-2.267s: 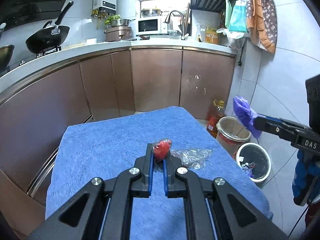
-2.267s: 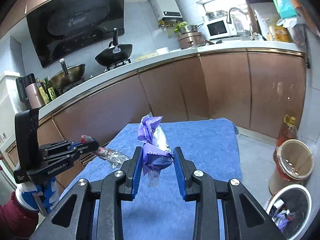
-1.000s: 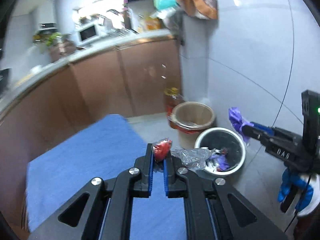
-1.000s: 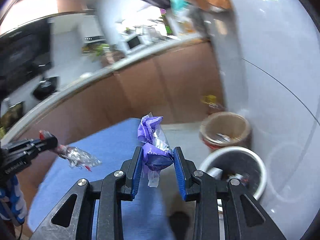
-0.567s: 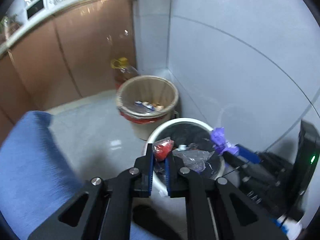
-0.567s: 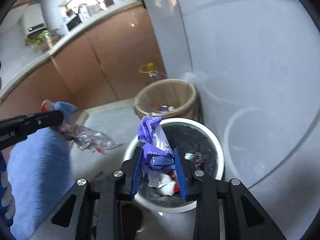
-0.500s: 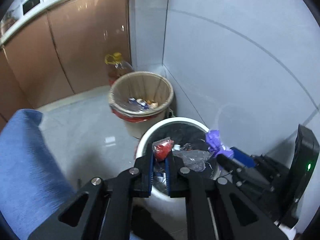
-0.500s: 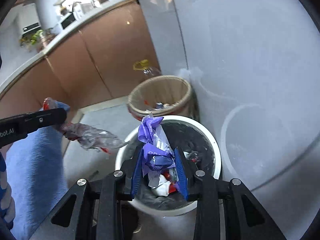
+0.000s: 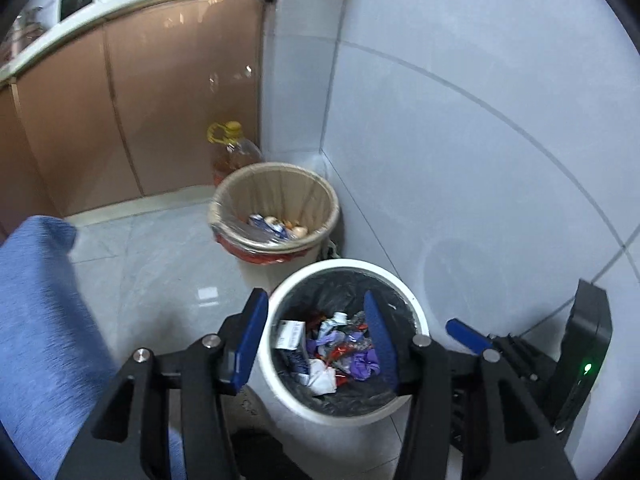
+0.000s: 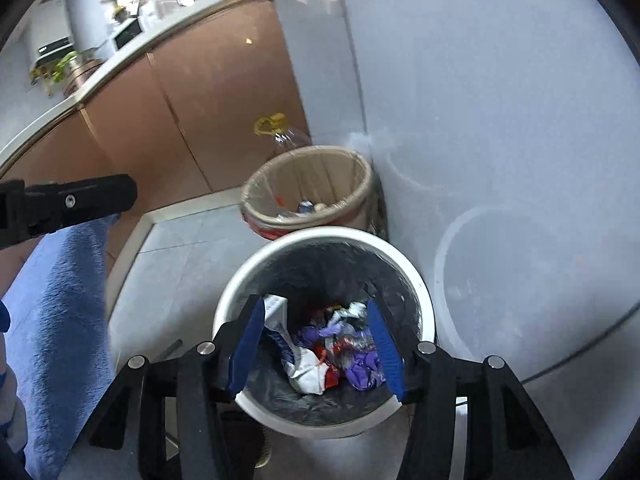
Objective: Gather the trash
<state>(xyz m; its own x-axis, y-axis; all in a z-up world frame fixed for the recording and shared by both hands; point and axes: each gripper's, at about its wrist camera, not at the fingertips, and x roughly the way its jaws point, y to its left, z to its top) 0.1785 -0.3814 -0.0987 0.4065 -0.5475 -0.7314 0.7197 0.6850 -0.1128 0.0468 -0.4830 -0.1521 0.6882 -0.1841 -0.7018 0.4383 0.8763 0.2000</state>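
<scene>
**Hovering over the white bin, both claws letting go**

Opening over the white bin, the left gripper is spreading its jaws with nothing between them. The right gripper is doing likewise, also empty. The trash, purple, red and white wrappers, is lying inside the bin's black liner. A beige bin is standing just beside it, against the tiled wall.

Your counter top clutter is blurred beyond telling, and the oil bottle stands half hidden behind the beige bin.
</scene>
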